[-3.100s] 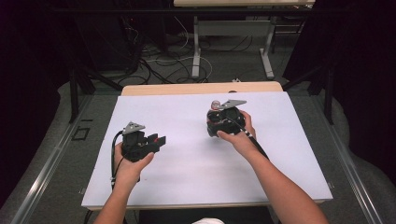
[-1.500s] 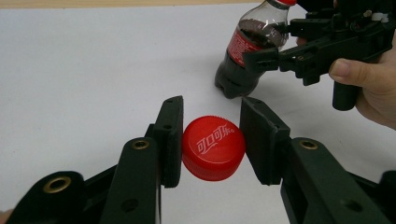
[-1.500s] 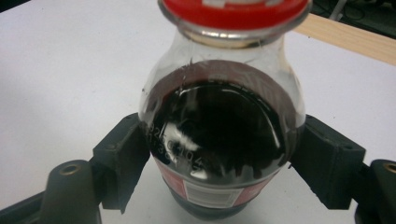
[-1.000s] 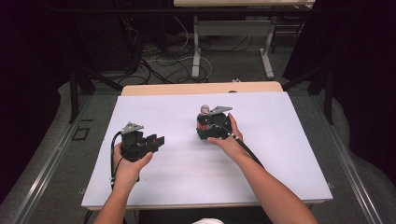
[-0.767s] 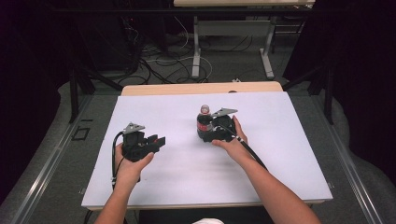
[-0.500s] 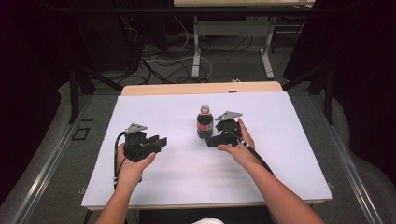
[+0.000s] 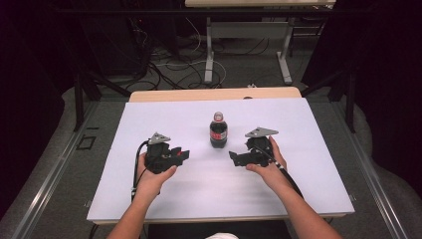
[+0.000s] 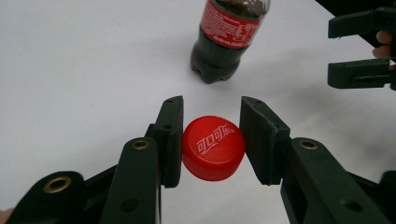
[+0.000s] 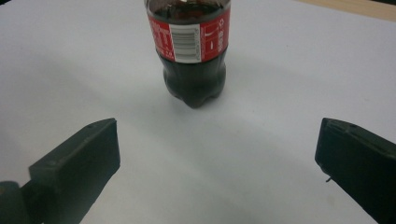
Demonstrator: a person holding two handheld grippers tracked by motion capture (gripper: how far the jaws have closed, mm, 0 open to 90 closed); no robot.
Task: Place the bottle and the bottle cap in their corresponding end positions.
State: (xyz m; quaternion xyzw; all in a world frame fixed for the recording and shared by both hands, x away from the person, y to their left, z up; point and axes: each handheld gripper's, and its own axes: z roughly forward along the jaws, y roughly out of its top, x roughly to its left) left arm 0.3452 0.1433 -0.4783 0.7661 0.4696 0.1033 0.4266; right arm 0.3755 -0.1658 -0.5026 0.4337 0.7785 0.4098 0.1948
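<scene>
Right gripper (image 7: 238, 160) now off bottle (image 7: 218, 130)

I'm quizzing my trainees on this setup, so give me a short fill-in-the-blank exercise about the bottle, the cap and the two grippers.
1. The left gripper is shut on a red ____.
2. The bottle stands ____ on the table.
3. The right gripper has its jaws ____, with nothing between them.

Missing words: cap; upright; open
</scene>
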